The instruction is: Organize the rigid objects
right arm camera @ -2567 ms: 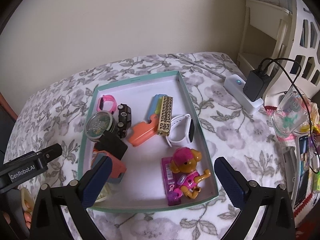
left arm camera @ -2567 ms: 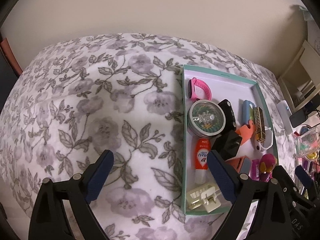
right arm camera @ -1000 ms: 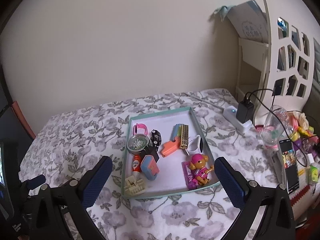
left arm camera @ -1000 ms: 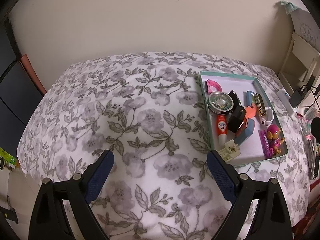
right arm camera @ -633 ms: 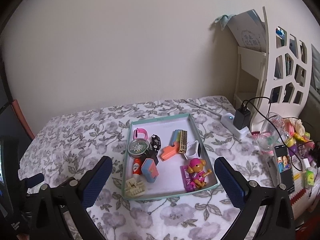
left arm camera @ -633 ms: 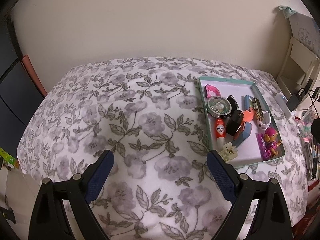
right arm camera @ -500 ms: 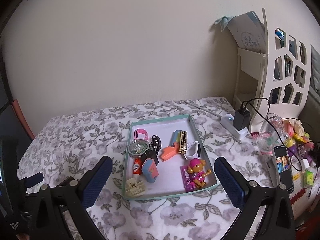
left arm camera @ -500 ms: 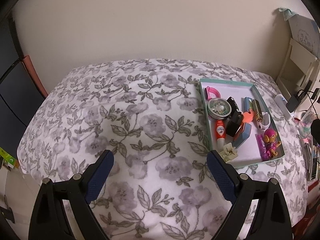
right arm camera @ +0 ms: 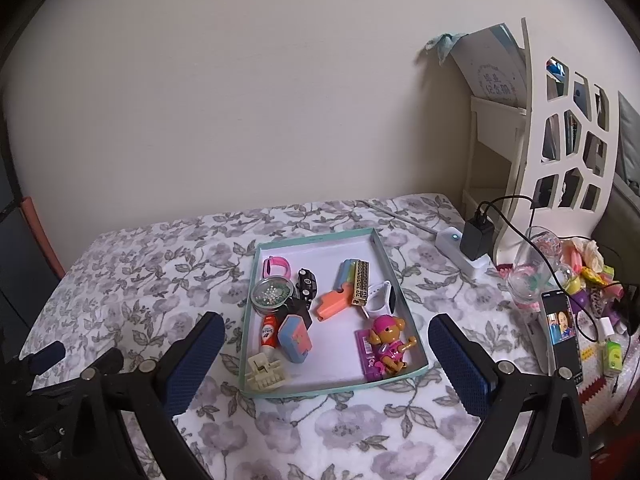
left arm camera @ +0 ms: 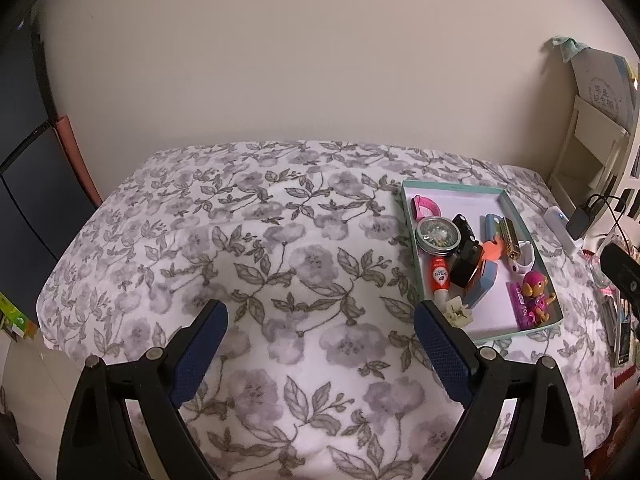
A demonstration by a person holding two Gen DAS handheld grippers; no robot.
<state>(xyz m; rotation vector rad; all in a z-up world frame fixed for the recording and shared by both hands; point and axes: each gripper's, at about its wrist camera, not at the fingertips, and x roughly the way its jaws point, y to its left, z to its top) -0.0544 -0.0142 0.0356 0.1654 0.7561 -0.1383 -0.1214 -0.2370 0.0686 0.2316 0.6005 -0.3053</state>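
A shallow teal tray [right arm camera: 382, 254] [left arm camera: 530, 234] lies on the flowered cloth and holds several small objects. Among them are a pink dog toy [right arm camera: 386, 340] [left arm camera: 536, 290], a round tin of beads [right arm camera: 273, 294] [left arm camera: 437, 234], a pink watch band [right arm camera: 277, 266], an orange and blue toy [right arm camera: 338, 294], a gold patterned bar [right arm camera: 361, 282], a glue bottle [right arm camera: 269, 332] and a cream clip [right arm camera: 266, 372]. My right gripper [right arm camera: 326, 330] hangs open well above and in front of the tray. My left gripper [left arm camera: 320, 320] stands open over bare cloth, left of the tray. Neither holds anything.
A white power strip with a black charger [right arm camera: 474, 238] lies right of the tray. Further right are a glass jar [right arm camera: 532, 272], a phone [right arm camera: 562, 326] and a heap of small colourful items. A white cut-out shelf [right arm camera: 560, 128] stands at the back right. The cloth's left half [left arm camera: 200, 248] is bare.
Both grippers have drawn back and up from the tray, so it looks smaller and more of the table and room shows. Both stay open. The objects in the tray have not moved.
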